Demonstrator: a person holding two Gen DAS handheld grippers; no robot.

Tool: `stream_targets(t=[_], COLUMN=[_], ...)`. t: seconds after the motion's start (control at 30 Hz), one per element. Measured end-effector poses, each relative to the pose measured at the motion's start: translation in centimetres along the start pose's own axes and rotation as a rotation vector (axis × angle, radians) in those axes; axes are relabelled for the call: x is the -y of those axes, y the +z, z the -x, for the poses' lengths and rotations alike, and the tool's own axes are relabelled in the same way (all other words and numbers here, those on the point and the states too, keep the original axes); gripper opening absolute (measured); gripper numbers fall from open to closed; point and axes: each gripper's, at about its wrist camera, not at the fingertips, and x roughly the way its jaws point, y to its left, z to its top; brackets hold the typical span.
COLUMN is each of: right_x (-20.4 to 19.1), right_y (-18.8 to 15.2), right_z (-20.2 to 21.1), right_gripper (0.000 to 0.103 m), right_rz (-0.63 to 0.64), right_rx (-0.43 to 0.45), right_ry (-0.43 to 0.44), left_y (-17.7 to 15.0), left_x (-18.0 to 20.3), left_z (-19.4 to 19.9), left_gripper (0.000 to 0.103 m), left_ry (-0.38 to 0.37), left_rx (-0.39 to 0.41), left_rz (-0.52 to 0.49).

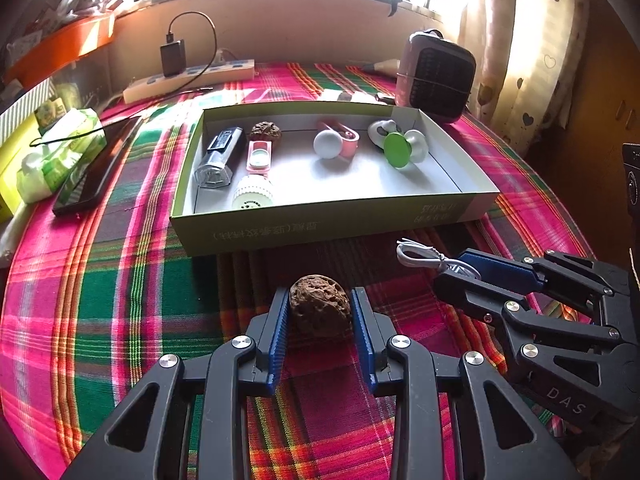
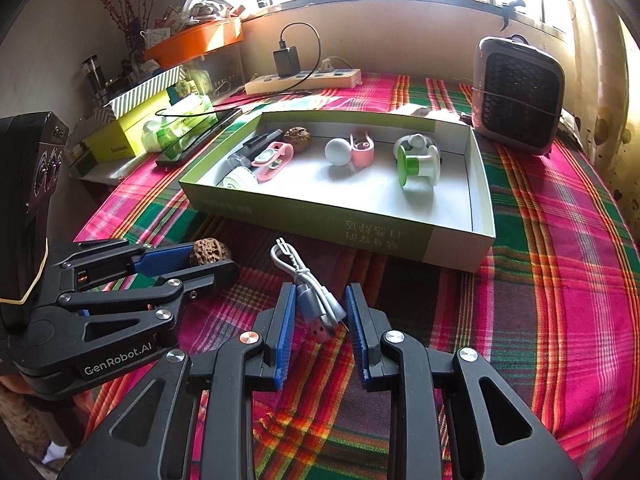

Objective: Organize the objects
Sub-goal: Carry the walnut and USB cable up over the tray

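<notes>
Meanwhile, two grippers work a plaid-clothed table beside a shallow cardboard box [image 1: 320,228].
Left gripper [image 1: 320,312] clamps a wrinkled brown walnut [image 1: 319,306] on the cloth; right gripper [image 2: 320,312] (jaws nearly together) pinches a coiled white USB cable [image 2: 308,288]; sunlit window behind.

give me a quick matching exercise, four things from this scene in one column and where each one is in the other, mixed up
Things:
1. walnut
2. white cable
3. green and white roller
4. phone

Places:
A. inside the box, right end
B. between the left gripper pads
C. on the cloth, left of the box
D. between the right gripper pads

Pairs: 1-B, 2-D, 3-A, 4-C
</notes>
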Motion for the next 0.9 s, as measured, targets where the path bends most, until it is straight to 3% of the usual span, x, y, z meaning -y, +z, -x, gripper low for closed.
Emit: stream_targets(t=[0.9], right_x=[0.4], right_y=[2.3], right_z=[1.9], right_gripper=[0.027], right_rz=[-0.033], right_rx=[0.093], right_ry=[-0.051], left_y=[2.7], left_x=[0.0], left_z=[1.5], left_gripper=[0.028], left_ry=[-0.018], left_rx=[0.072], left_rz=[-0.04])
